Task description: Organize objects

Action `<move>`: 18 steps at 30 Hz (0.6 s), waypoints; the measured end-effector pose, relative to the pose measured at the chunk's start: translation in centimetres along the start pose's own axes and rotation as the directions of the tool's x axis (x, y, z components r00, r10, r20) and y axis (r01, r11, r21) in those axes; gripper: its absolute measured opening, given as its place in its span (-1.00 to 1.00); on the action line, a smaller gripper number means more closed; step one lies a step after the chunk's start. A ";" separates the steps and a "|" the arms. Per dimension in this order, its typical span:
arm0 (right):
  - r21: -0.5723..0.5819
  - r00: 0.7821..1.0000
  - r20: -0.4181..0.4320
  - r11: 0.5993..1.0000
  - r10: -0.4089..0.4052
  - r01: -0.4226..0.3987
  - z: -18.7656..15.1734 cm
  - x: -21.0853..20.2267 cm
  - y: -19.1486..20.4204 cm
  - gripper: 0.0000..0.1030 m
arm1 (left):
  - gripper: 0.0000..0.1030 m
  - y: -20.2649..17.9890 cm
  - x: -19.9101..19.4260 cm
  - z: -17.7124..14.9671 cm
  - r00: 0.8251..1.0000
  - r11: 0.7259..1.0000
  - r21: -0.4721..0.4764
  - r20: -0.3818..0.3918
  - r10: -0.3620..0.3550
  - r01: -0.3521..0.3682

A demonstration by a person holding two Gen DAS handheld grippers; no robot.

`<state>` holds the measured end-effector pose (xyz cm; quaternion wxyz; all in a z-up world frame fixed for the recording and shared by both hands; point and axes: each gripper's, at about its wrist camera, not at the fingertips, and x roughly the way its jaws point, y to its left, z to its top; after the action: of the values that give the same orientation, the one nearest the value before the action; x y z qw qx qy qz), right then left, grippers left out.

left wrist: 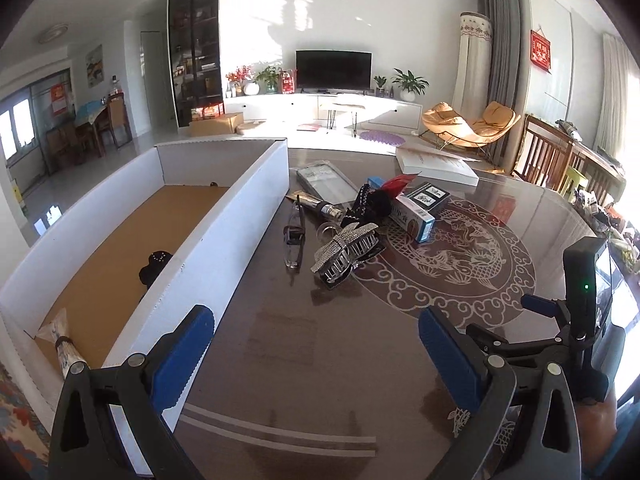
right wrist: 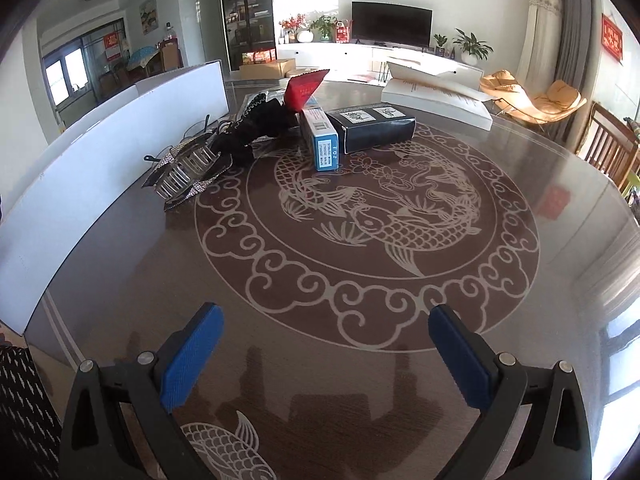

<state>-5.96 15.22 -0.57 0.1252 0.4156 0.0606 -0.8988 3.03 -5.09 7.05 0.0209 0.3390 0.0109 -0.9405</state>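
Note:
A long white cardboard box point(left wrist: 224, 224) with a brown floor stands at the table's left; a black hair accessory point(left wrist: 154, 268) and a wrapped tube point(left wrist: 64, 344) lie in it. Beside it is a pile: a rhinestone hair claw point(left wrist: 344, 254), glasses point(left wrist: 294, 236), a tube point(left wrist: 320, 206), a black scrunchie point(left wrist: 370, 204), a red packet point(right wrist: 306, 86), a blue-white carton point(right wrist: 322, 138) and a black box point(right wrist: 376, 124). My left gripper point(left wrist: 316, 340) hangs open over the bare table, near the box wall. My right gripper point(right wrist: 326, 340) is open too, well short of the pile, holding nothing.
The round glass table point(right wrist: 360, 240) bears a fish pattern. An open white book or box lid point(right wrist: 436, 96) lies at its far edge. Wooden chairs point(right wrist: 608, 148) stand at the right. The right-hand gripper's body point(left wrist: 584, 280) shows at the right in the left wrist view.

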 end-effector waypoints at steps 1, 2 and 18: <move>-0.004 1.000 -0.002 1.000 -0.005 0.005 -0.1 0.1 -0.1 0.99 | 1.00 -0.2 0.2 -0.1 1.000 1.000 0.004 -0.004 -0.003 0.003; -0.006 1.000 -0.004 1.000 -0.012 0.012 -0.2 0.2 -0.2 0.99 | 1.00 -0.5 0.4 -0.2 1.000 1.000 0.007 -0.009 -0.008 0.008; 0.073 0.994 -0.089 0.994 -0.070 0.077 -0.4 3.0 -2.9 1.00 | 1.00 -4.2 11.2 -4.0 0.957 0.995 0.000 -0.272 -0.097 0.101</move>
<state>-8.33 17.53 -3.10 0.0734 0.4560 0.0467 -0.8857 -3.25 -1.12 -3.10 -0.0301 0.4640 0.0242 -0.8850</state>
